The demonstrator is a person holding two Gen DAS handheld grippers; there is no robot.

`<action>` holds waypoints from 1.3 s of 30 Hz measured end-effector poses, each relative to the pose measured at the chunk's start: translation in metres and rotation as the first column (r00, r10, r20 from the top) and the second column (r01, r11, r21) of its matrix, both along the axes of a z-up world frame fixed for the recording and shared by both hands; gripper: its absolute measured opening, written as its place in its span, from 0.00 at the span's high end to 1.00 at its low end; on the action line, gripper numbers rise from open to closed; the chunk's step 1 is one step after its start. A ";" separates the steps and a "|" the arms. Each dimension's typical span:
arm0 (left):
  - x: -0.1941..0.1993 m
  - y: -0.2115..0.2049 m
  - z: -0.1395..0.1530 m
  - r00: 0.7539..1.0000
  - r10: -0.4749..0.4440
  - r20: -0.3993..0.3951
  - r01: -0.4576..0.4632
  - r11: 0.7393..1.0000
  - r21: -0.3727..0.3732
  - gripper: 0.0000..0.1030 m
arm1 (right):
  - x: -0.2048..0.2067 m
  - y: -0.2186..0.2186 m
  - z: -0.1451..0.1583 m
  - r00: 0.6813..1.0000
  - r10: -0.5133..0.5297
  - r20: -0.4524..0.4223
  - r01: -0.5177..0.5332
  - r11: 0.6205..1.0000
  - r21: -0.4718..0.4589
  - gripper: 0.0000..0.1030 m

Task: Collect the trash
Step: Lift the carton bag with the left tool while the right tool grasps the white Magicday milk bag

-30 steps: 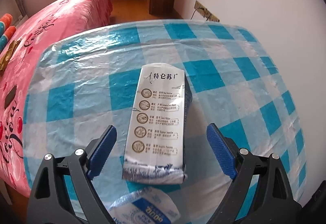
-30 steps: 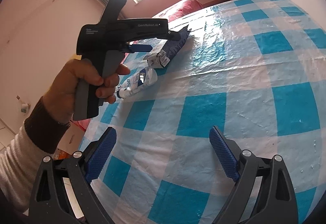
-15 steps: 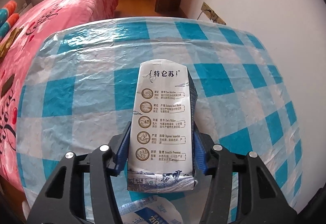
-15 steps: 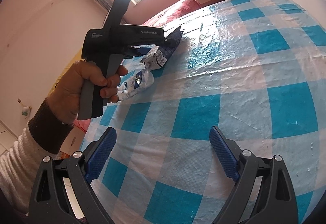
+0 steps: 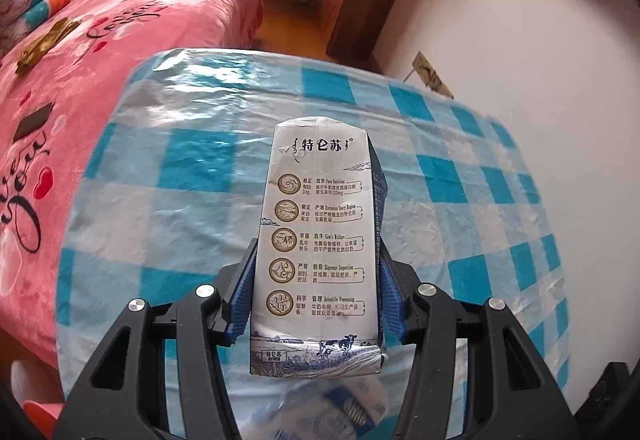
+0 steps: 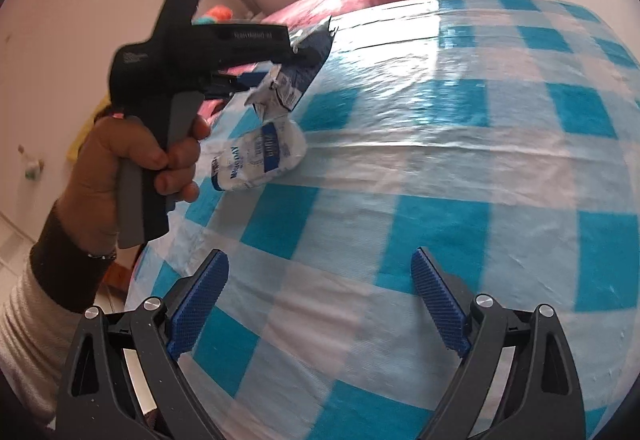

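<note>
Currently the left tongs (image 5: 316, 304) are clamped on a flattened milk carton (image 5: 320, 240), one blue pad pressed against each long edge near its lower end; the jaws have just been closing onto it, with the carton between them. Carton is white with printed Chinese text and round icons, a dark blue side panel showing on its right; it appears lifted clear of the table (image 5: 168, 199), which carries a blue-and-white checked plastic cover. Below the carton, at the bottom edge of the left wrist view, lies a crumpled white-and-blue wrapper (image 5: 336, 412). From the right wrist view, the same wrapper (image 6: 260, 159) rests on the table near its edge, just beneath the carton (image 6: 296, 79) held in the left tongs (image 6: 280, 79), gripped by the person's hand (image 6: 132, 167). Right tongs (image 6: 320, 304) stand wide apart with nothing between the pads, over bare checked cover. Pink bed (image 5: 120, 39) beyond the table.
</note>
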State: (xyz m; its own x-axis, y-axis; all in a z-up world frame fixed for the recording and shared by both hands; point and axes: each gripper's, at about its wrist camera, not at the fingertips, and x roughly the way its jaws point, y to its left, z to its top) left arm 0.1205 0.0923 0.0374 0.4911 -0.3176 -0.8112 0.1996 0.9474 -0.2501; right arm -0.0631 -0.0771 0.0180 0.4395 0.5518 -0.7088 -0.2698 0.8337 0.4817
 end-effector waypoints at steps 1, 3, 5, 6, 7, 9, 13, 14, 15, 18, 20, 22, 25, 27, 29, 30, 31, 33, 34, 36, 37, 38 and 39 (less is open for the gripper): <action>-0.002 0.004 0.001 1.000 0.009 0.005 -0.009 1.000 -0.011 0.47 | 0.003 0.010 0.000 1.000 0.023 -0.001 -0.023 1.000 -0.010 0.11; -0.006 0.016 0.004 0.999 0.030 0.014 -0.030 0.999 -0.029 0.47 | 0.007 0.025 0.001 0.998 0.053 0.017 -0.052 0.998 -0.041 0.11; -0.012 0.028 0.006 0.998 0.052 0.028 -0.051 0.998 -0.036 0.47 | 0.010 0.033 0.000 0.997 0.071 0.028 -0.069 0.995 -0.072 0.11; -0.016 0.034 0.007 0.997 0.062 0.034 -0.061 0.997 -0.036 0.47 | 0.014 0.040 0.000 0.996 0.080 0.033 -0.077 0.993 -0.087 0.11; -0.018 0.038 0.008 0.997 0.068 0.039 -0.066 0.997 -0.038 0.47 | 0.018 0.044 0.000 0.996 0.084 0.034 -0.081 0.993 -0.091 0.11; -0.025 0.050 0.009 0.995 0.086 0.049 -0.084 0.996 -0.041 0.47 | 0.026 0.050 0.000 0.996 0.080 0.036 -0.076 0.993 -0.092 0.11; -0.041 0.077 0.011 0.989 0.127 0.070 -0.124 0.991 -0.052 0.47 | 0.042 0.061 0.000 0.995 0.087 0.055 -0.082 0.992 -0.097 0.11; -0.044 0.083 0.012 0.988 0.134 0.074 -0.130 0.990 -0.049 0.47 | 0.045 0.065 0.000 0.994 0.092 0.056 -0.086 0.991 -0.102 0.11; -0.048 0.087 0.011 0.987 0.139 0.077 -0.136 0.990 -0.047 0.47 | 0.048 0.069 0.000 0.994 0.097 0.057 -0.090 0.990 -0.107 0.11; -0.059 0.102 0.008 0.984 0.156 0.084 -0.154 0.988 -0.033 0.47 | 0.055 0.080 0.001 0.991 0.114 0.069 -0.104 0.985 -0.134 0.11; -0.066 0.109 0.006 0.983 0.164 0.084 -0.162 0.986 -0.035 0.47 | 0.057 0.088 0.002 0.987 0.131 0.089 -0.114 0.979 -0.170 0.11; -0.073 0.117 0.004 0.981 0.175 0.081 -0.172 0.984 -0.043 0.47 | 0.059 0.095 0.004 0.985 0.139 0.100 -0.118 0.974 -0.191 0.11; -0.081 0.124 0.002 0.978 0.187 0.088 -0.184 0.982 -0.036 0.47 | 0.061 0.100 0.002 0.985 0.142 0.101 -0.120 0.974 -0.192 0.08; -0.088 0.129 0.000 0.977 0.194 0.088 -0.191 0.981 -0.040 0.47 | 0.065 0.104 0.001 0.985 0.140 0.101 -0.116 0.972 -0.206 0.07; -0.093 0.132 -0.002 0.977 0.197 0.084 -0.194 0.980 -0.046 0.47 | 0.068 0.106 0.000 0.984 0.137 0.110 -0.109 0.967 -0.229 0.07; -0.094 0.133 -0.003 0.976 0.199 0.083 -0.195 0.980 -0.048 0.47 | 0.069 0.108 -0.001 0.984 0.139 0.114 -0.108 0.965 -0.240 0.07; -0.097 0.135 -0.005 0.976 0.201 0.080 -0.198 0.979 -0.051 0.47 | 0.072 0.110 -0.002 0.983 0.143 0.114 -0.110 0.961 -0.254 0.07; -0.102 0.138 -0.008 0.977 0.201 0.076 -0.198 0.979 -0.053 0.47 | 0.075 0.114 -0.004 0.982 0.152 0.114 -0.116 0.954 -0.276 0.07; -0.105 0.140 -0.009 0.976 0.203 0.073 -0.199 0.978 -0.057 0.47 | 0.076 0.117 -0.004 0.980 0.159 0.118 -0.119 0.950 -0.290 0.07; -0.109 0.142 -0.011 0.976 0.205 0.069 -0.201 0.978 -0.065 0.47 | 0.080 0.122 -0.006 0.977 0.178 0.118 -0.135 0.943 -0.304 0.07; -0.111 0.142 -0.012 0.976 0.206 0.067 -0.202 0.977 -0.068 0.47 | 0.081 0.124 -0.007 0.976 0.183 0.116 -0.140 0.941 -0.310 0.07; -0.113 0.143 -0.012 0.976 0.209 0.065 -0.204 0.976 -0.072 0.47 | 0.083 0.127 -0.008 0.975 0.189 0.116 -0.143 0.937 -0.319 0.06; -0.115 0.144 -0.013 0.976 0.210 0.064 -0.205 0.976 -0.076 0.47 | 0.084 0.130 -0.009 0.974 0.194 0.118 -0.146 0.933 -0.329 0.06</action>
